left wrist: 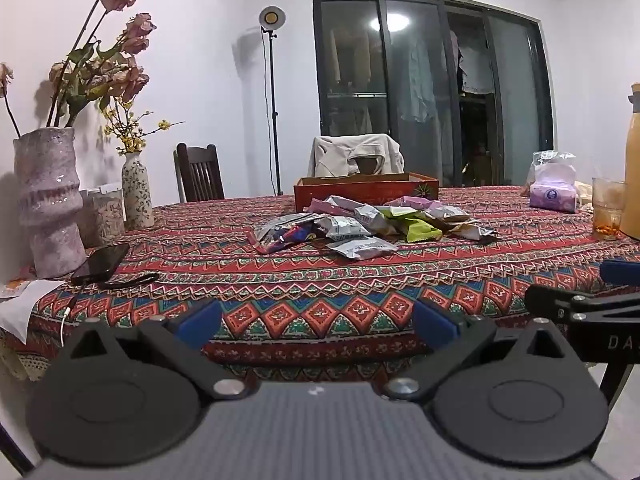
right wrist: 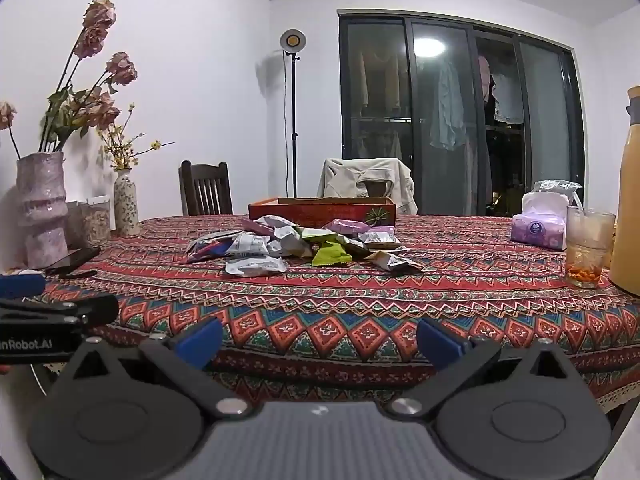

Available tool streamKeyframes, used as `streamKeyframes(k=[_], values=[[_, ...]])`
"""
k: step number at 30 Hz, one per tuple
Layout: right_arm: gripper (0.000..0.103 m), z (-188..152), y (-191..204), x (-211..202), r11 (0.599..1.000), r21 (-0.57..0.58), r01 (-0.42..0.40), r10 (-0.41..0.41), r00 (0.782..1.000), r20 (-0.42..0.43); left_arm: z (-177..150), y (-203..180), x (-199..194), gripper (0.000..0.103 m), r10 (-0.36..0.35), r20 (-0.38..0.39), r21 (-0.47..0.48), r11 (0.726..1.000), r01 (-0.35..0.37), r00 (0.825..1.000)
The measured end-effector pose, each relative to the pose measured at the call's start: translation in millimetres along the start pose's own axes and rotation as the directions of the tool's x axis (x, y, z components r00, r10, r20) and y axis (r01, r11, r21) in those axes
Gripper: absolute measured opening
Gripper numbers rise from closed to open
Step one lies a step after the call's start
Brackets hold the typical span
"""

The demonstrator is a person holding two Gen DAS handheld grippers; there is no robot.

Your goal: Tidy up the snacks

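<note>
left wrist view first: the left gripper (left wrist: pixel 318 326) hangs at the near edge of the table (left wrist: pixel 280 280), jaws spread wide, blue pads well apart and nothing between them. straight ahead at twelve o'clock, well beyond the fingertips, lies the snack pile (left wrist: pixel 360 226), a loose heap of silver, pink and green packets on the patterned cloth. just behind it, still at twelve, sits the red box (left wrist: pixel 366 192), open at the top. off at nine o'clock a phone (left wrist: pixel 100 264) lies by the big vase (left wrist: pixel 48 200). at three o'clock the right gripper's finger pokes into view.

right wrist view now: the right gripper (right wrist: pixel 320 338) is likewise wide and empty, hovering over the table's near edge. here the pile sits around eleven o'clock, the green packet (right wrist: pixel 330 254) nearest its front, the red box right behind. at two o'clock stand a glass (right wrist: pixel 588 248), a tissue pack (right wrist: pixel 538 224) and a tall yellow bottle (right wrist: pixel 628 200).

by my read we're at the very start: no packet is gripped, and i can't see into the box. the next move calls for a reach forward across the cloth to a front packet, pinching one without dragging its neighbours, and the red box looks the likely home for it.
</note>
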State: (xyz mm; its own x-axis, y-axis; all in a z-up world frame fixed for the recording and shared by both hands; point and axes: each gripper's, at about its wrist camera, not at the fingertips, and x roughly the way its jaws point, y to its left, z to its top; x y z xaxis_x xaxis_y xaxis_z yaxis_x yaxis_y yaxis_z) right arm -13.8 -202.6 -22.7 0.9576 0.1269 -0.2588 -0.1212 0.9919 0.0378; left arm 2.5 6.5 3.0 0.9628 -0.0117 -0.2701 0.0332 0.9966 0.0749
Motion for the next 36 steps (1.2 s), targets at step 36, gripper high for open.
streamKeyframes(k=[36], values=[[0.103,0.0,3.1,0.1,1.0,-0.007,-0.003,0.003,1.0,-0.005,-3.6,-0.8,-0.8,0.103,-0.006,-0.001,-0.006,1.0,0.006,1.0]])
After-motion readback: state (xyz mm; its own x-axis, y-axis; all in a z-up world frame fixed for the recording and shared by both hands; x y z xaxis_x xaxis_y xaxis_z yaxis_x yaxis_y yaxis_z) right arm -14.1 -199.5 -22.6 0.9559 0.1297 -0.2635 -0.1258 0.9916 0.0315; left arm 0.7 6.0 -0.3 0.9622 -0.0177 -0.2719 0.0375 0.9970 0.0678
